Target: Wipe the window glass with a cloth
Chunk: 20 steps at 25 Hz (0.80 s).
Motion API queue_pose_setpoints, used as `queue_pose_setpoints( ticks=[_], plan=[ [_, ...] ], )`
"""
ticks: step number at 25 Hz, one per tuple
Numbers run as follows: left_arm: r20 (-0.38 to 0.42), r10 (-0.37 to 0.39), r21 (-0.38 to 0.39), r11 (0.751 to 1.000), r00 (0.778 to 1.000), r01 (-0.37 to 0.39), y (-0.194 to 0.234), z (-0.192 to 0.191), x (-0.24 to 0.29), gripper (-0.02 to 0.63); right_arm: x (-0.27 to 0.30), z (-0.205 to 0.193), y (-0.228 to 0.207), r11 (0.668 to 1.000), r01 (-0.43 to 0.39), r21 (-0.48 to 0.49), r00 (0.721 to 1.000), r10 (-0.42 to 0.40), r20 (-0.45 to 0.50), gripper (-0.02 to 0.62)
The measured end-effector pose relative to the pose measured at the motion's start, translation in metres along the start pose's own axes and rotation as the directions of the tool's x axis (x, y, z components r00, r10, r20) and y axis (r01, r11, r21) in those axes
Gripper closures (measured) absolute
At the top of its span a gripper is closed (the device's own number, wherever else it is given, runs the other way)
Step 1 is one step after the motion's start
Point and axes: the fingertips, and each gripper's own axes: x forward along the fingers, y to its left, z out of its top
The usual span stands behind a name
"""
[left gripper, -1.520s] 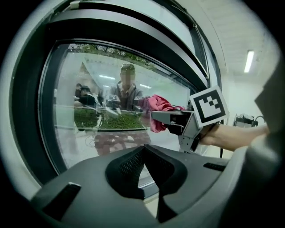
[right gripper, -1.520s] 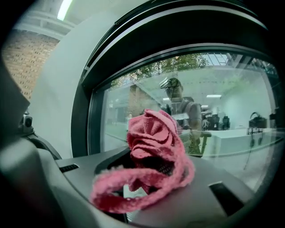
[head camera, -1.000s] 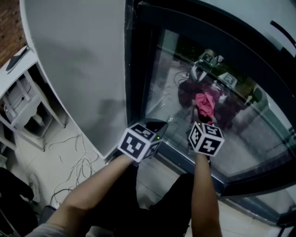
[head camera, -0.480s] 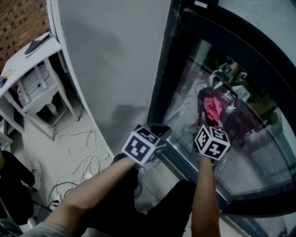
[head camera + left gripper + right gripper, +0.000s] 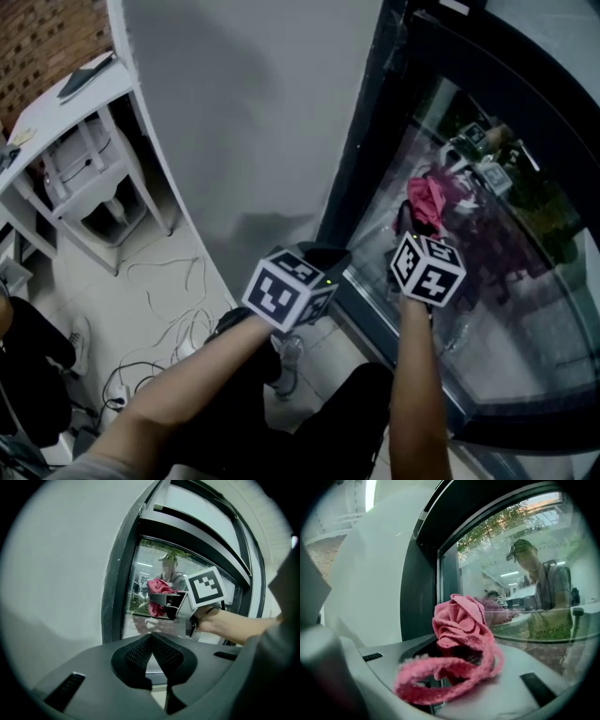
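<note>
The window glass [image 5: 506, 309] sits in a dark frame [image 5: 361, 187] at the right of the head view. My right gripper [image 5: 419, 228] is shut on a crumpled pink cloth [image 5: 427, 200] and holds it close to the glass near the frame's left edge. In the right gripper view the cloth [image 5: 461, 632] bulges out of the jaws, with a loop hanging down, in front of the glass [image 5: 520, 564]. My left gripper [image 5: 323, 255] hangs lower left by the frame's bottom, shut and empty. From the left gripper view, the left gripper [image 5: 152, 638] points at the glass, and the cloth [image 5: 158, 588] shows beyond it.
A plain grey wall [image 5: 253, 112] runs left of the frame. A white table [image 5: 70, 103] stands at the far left, with loose cables [image 5: 164, 281] on the floor below it. The glass shows reflections of a person and both grippers.
The head view has swung left, showing more wall and the white table. My right gripper with the cloth has slid left along the glass toward the frame. The left gripper stays shut.
</note>
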Motion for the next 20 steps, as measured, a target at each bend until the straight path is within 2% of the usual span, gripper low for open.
queue_pose_setpoints(
  ticks=[10,20],
  plan=[
    [-0.014,0.038,-0.028,0.999,0.999,-0.038,0.031,-0.01,-0.014,0.604,0.044,-0.003,0.04,0.998,-0.061,0.022,0.998,0.062,-0.018,0.534],
    [-0.044,0.051,-0.031,0.998,0.998,-0.053,0.038,-0.023,-0.02,0.603,0.062,-0.043,0.047,0.994,-0.089,0.068,0.993,0.094,-0.073,0.534]
  ],
)
